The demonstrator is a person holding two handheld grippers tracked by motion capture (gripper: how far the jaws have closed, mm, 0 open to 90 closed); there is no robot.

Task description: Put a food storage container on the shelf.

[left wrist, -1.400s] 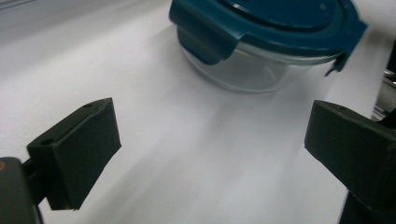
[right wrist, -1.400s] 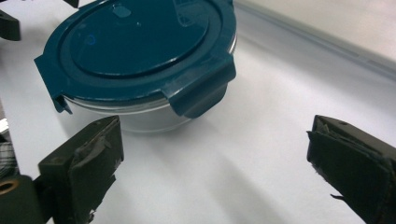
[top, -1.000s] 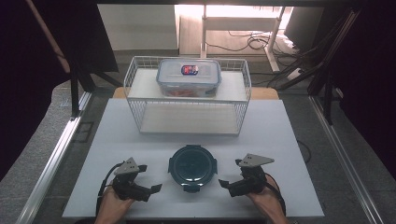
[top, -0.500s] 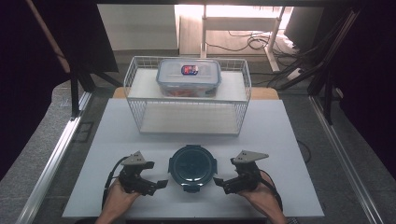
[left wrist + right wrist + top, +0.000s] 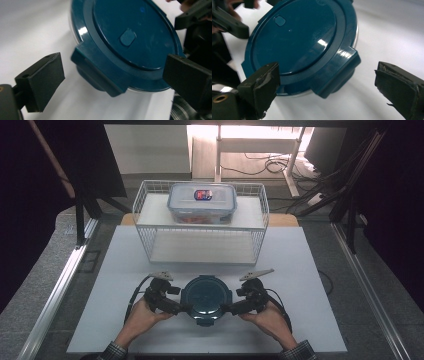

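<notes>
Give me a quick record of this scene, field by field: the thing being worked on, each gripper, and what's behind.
object: round blue-lidded container on white table
lid latches: one side flap in front of each gripper, both down
left gripper: open, a flap between its fingers, not pressed
right gripper: open, jaws just been closing, a flap between them
behind: wire basket bearing rectangular clear box

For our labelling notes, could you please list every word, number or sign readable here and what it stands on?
No text can be read.
Red and blue sticker on the clear lidded container in the wire basket: too small and blurred.
Round dark teal lid between the grippers: only a plain raised tab, no lettering.
</notes>
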